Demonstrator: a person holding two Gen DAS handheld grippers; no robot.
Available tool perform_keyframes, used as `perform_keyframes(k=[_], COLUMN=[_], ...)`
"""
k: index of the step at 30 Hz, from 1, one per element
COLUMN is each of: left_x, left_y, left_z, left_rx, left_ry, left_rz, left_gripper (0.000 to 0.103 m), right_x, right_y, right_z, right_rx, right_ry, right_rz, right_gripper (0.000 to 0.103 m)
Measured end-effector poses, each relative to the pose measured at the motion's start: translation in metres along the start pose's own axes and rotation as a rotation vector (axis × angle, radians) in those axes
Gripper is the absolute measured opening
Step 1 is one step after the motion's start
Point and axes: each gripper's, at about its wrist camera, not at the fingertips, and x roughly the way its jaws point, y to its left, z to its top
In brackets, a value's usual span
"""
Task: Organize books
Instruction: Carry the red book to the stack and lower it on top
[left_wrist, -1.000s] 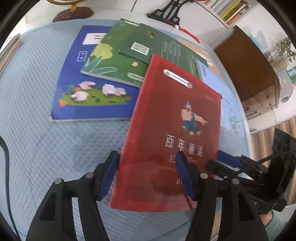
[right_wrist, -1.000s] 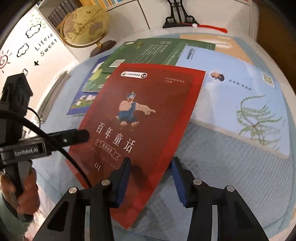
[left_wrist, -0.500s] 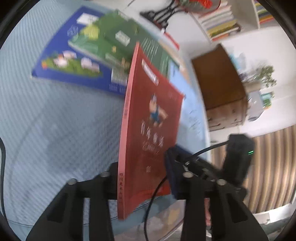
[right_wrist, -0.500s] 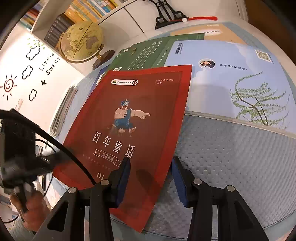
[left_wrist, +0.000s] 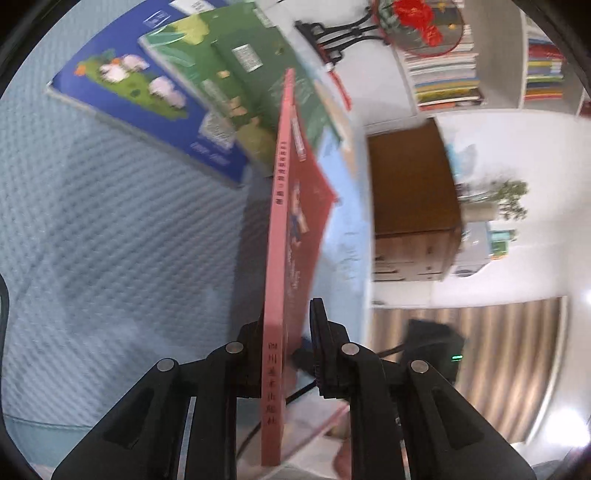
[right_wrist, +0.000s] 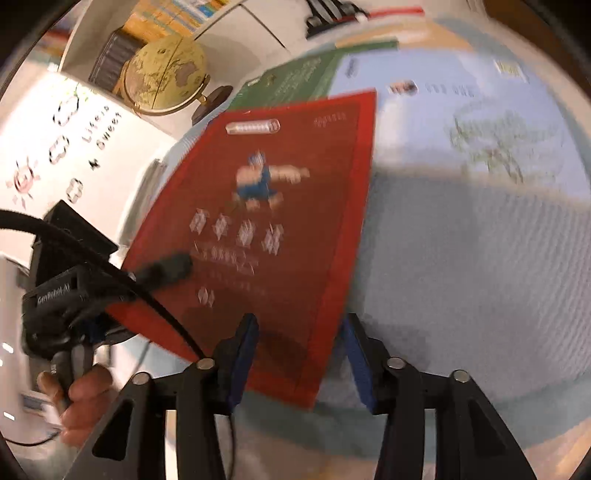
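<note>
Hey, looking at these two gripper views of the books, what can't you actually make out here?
- Red book title: right wrist view, motion blur smears the characters.
- Red book's cover: left wrist view, seen nearly edge-on, only its spine reads.
- Pale blue book: right wrist view, blurred, near corner behind the red book.
- Left gripper pads' contact: hidden by the book.

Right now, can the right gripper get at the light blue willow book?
Probably yes. The right gripper is opening around the red book's corner, and bare cloth separates it from the willow book.
</note>
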Motion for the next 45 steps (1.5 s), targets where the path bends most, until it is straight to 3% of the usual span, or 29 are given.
perform_keyframes(k=[2, 6, 10, 12, 13, 14, 17, 21, 25, 31, 35, 40, 45], left_x=[0.000, -0.001, 0.000, 0.000, 0.001, 0.000, -0.006, -0.013, -0.029, -0.084, -0.140, -0.223, -0.281], left_y=[-0.006, -0.008, -0.001, 0.005, 0.010, 0.014, 0.009, -0.018, -0.042, -0.038, -0.025, 0.010, 0.053], left_z=[0.002, 0.003, 0.003, 0.001, 0.000, -0.002, -0.006, -0.012, -0.016, 0.000, 0.017, 0.046, 0.090], left_rx=[-0.016, -0.084, -0.139, -0.164, -0.187, -0.188, -0.118, 0.082, 0.230, 0.225, 0.231, 0.202, 0.176], left_ry=[0.003, 0.008, 0.024, 0.035, 0.039, 0.037, 0.028, 0.002, -0.043, -0.129, -0.206, -0.315, -0.374], left_rz=[-0.037, -0.138, -0.186, -0.185, -0.174, -0.160, -0.048, 0.146, 0.242, 0.206, 0.228, 0.278, 0.345], left_gripper=[0.014, 0.014, 0.014, 0.014, 0.013, 0.014, 0.013, 0.013, 0.014, 0.014, 0.014, 0.014, 0.014], right_x=[-0.008, -0.011, -0.001, 0.004, 0.009, 0.011, 0.004, -0.007, -0.020, -0.025, -0.010, 0.041, 0.107], right_y=[-0.011, -0.036, -0.050, -0.049, -0.048, -0.046, -0.024, 0.021, 0.075, 0.135, 0.183, 0.255, 0.318], right_z=[-0.003, -0.002, 0.002, 0.003, 0.003, 0.004, 0.006, 0.010, 0.004, 0.012, 0.021, 0.045, 0.067], right_rx=[0.062, 0.221, 0.336, 0.354, 0.369, 0.376, 0.261, 0.028, -0.226, -0.389, -0.480, -0.538, -0.584], right_ry=[-0.005, -0.002, -0.002, 0.000, 0.007, 0.015, 0.000, -0.035, -0.082, -0.111, -0.121, -0.103, -0.084], right_rz=[0.073, 0.270, 0.449, 0.495, 0.538, 0.555, 0.434, 0.232, 0.071, 0.050, 0.055, 0.158, 0.200], right_gripper=[0.062, 0.063, 0.063, 0.056, 0.044, 0.038, 0.030, 0.028, 0.028, 0.028, 0.028, 0.028, 0.029])
